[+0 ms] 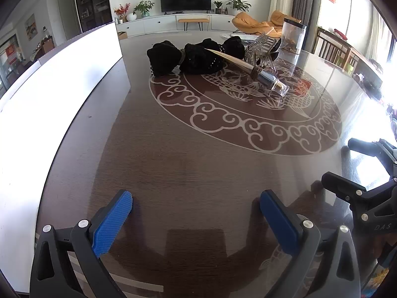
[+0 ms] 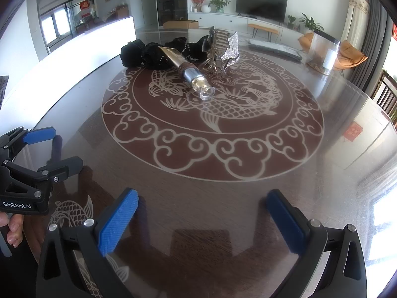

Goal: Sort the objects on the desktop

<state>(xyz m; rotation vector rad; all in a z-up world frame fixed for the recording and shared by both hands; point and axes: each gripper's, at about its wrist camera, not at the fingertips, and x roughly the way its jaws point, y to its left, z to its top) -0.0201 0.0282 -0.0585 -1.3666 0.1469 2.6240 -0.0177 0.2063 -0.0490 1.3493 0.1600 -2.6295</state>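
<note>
Glass tabletop [image 2: 322,149]: 1 tube [image 2: 188,74], 1 hair claw [image 2: 215,57], 3 blk scrunchies [image 2: 153,54]. L gripper [image 1: 196,206] & R gripper [image 2: 202,203] fingers apart, empty.

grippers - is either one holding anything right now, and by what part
Nothing is held: the left gripper and right gripper both stand open over bare table.

A dark wooden table [image 2: 188,193] with a glossy, reflective top lies in front of me. A large pale round design of curling clouds around a fish [image 2: 223,109] is set into its surface. At the far side of the design, a heap of black fabric [image 2: 148,53] rests on the table. A gold cosmetic tube [image 2: 184,70] with a clear cap leans on it, cap toward me. Just beside it lies a glittery hair claw clip [image 2: 220,52]. Farther right stands a clear container [image 2: 323,52].
</note>
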